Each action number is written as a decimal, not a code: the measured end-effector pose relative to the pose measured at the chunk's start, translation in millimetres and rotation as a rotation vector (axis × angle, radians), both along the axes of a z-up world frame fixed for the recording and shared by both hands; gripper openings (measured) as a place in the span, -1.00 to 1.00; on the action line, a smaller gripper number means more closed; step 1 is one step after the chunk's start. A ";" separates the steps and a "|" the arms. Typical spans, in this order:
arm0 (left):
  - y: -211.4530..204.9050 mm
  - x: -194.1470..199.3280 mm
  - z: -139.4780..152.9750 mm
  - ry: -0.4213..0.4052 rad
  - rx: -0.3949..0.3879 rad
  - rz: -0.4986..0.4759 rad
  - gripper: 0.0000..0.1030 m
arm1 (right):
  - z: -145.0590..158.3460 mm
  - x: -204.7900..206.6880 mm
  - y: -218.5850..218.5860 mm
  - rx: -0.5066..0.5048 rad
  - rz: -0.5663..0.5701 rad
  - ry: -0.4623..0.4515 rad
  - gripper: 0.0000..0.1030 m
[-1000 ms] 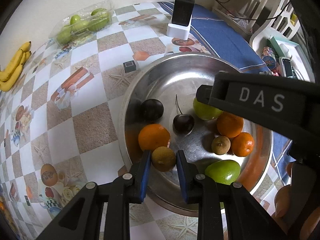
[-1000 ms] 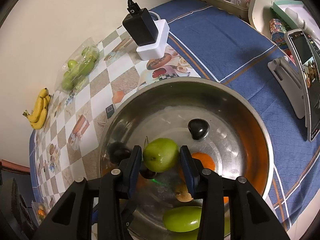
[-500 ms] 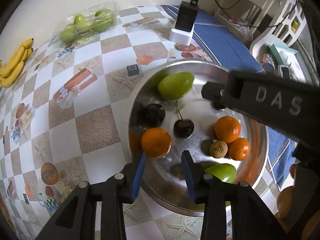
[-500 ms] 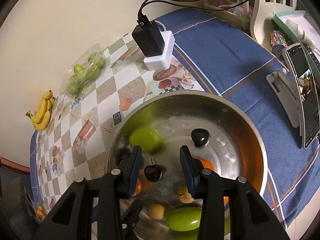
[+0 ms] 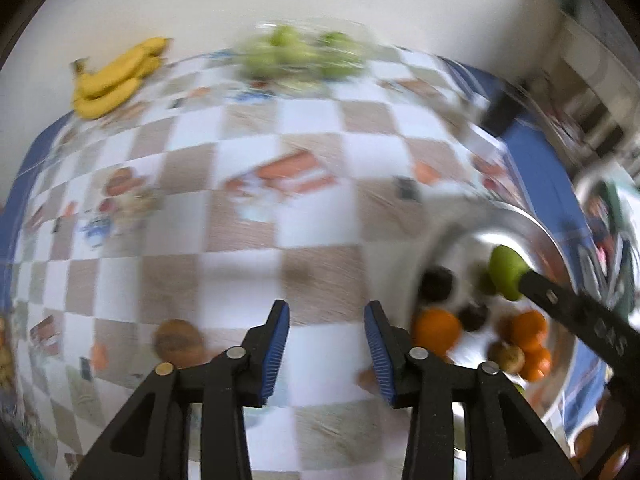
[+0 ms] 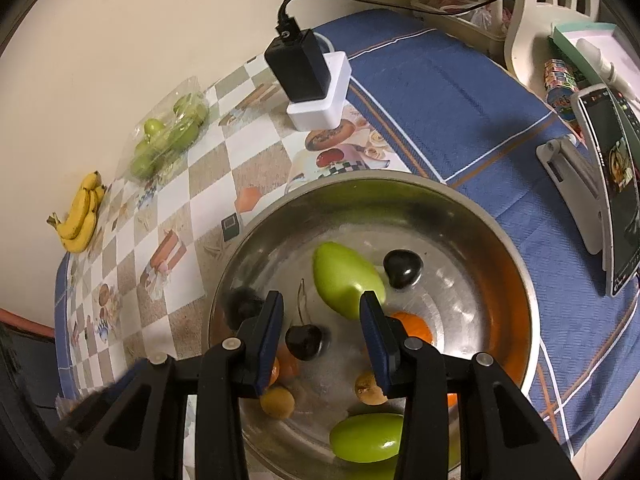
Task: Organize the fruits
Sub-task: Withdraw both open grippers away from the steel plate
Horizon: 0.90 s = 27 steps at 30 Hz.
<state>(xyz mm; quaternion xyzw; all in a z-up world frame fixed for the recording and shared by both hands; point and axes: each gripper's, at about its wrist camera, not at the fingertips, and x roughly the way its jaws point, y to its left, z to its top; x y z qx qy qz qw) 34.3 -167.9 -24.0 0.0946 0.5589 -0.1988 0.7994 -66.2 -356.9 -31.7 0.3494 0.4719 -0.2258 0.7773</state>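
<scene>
Steel bowl (image 6: 516,280) on the checkered tabletop (image 5: 248,216) holds the fruit: two green mangoes, oranges, a cherry (image 6: 304,340), small brown fruits. Left hand-held gripper (image 5: 325,344), released and empty, jaws just widened, hangs over bare tabletop left of the bowl. Right hand-held gripper (image 6: 322,340) is released above the cherry, gripping nothing. Judgement: for a clean next pick, centre the jaws on one fruit before clenching. Left view is motion-blurred; the brown lump (image 5: 178,340) beside its jaws is unidentifiable.
</scene>
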 end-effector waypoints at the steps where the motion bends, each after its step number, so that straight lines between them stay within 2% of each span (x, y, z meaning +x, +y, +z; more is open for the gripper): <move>1: 4.7 3.2 -0.2 -0.005 0.003 0.019 -0.07 | 0.5 1.2 1.4 -0.003 0.007 0.000 -0.20; 8: 42.4 27.6 -4.5 0.014 -0.006 0.158 0.08 | 6.8 11.6 16.7 -0.039 0.074 -0.005 -0.20; 10: 47.0 28.6 -5.4 0.015 0.002 0.175 0.18 | 8.1 14.5 21.2 -0.051 0.092 -0.003 -0.20; 11: 47.5 29.7 -6.7 0.013 0.012 0.182 0.32 | 8.4 15.7 22.9 -0.056 0.100 -0.003 -0.18; 12: 47.4 30.3 -8.3 0.012 0.024 0.189 0.53 | 8.9 17.1 25.0 -0.061 0.110 -0.003 -0.12; 14: 48.4 31.6 -11.2 0.009 0.048 0.201 0.72 | 9.1 19.0 27.4 -0.073 0.119 0.000 0.41; 15: 49.0 31.7 -12.7 0.007 0.057 0.204 0.76 | 9.2 19.5 28.2 -0.078 0.121 0.001 0.50; 18: 49.6 32.7 -17.1 0.008 0.086 0.207 0.93 | 9.9 20.4 29.3 -0.095 0.125 0.003 0.63; 22: 50.0 32.7 -20.4 0.009 0.092 0.201 0.98 | 8.6 21.6 30.6 -0.117 0.135 0.017 0.67; 24: 50.1 32.5 -20.3 0.005 0.089 0.199 1.00 | 8.6 22.2 31.6 -0.126 0.141 0.018 0.80; 25: 50.0 32.6 -20.4 0.002 0.089 0.197 1.00 | 9.0 22.7 32.4 -0.132 0.144 0.018 0.98; 27: 50.1 32.8 -21.0 -0.005 0.089 0.191 1.00 | 9.9 23.7 34.8 -0.144 0.152 0.017 1.00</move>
